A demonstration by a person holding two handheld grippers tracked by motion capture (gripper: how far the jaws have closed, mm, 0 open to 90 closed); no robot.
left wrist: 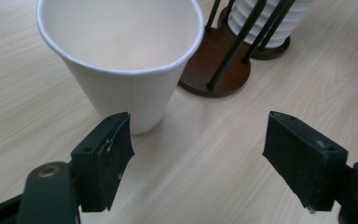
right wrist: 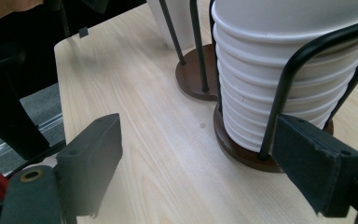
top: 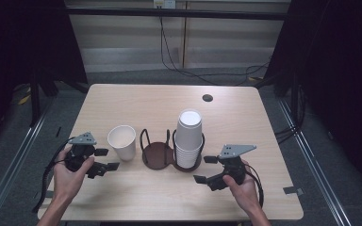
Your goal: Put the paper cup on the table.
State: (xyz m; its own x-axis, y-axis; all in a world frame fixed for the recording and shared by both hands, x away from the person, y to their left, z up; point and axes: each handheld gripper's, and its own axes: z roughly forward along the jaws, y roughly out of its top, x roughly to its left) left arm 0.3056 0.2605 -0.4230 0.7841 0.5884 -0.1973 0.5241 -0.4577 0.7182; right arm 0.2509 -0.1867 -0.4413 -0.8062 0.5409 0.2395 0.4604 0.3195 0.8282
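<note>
Up close, left tongs (left wrist: 198, 158) agape beside paper cup (left wrist: 121, 60), nothing gripped

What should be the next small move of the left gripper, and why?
Probably ease the left gripper forward until its open jaws stand on both sides of the single paper cup. The cup stands upright just ahead, beside the empty holder ring, and nothing lies between the jaws yet.

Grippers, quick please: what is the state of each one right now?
Left gripper: open, holding nothing; single cup just ahead.
Right gripper: open, holding nothing; cup stack ahead.
</note>
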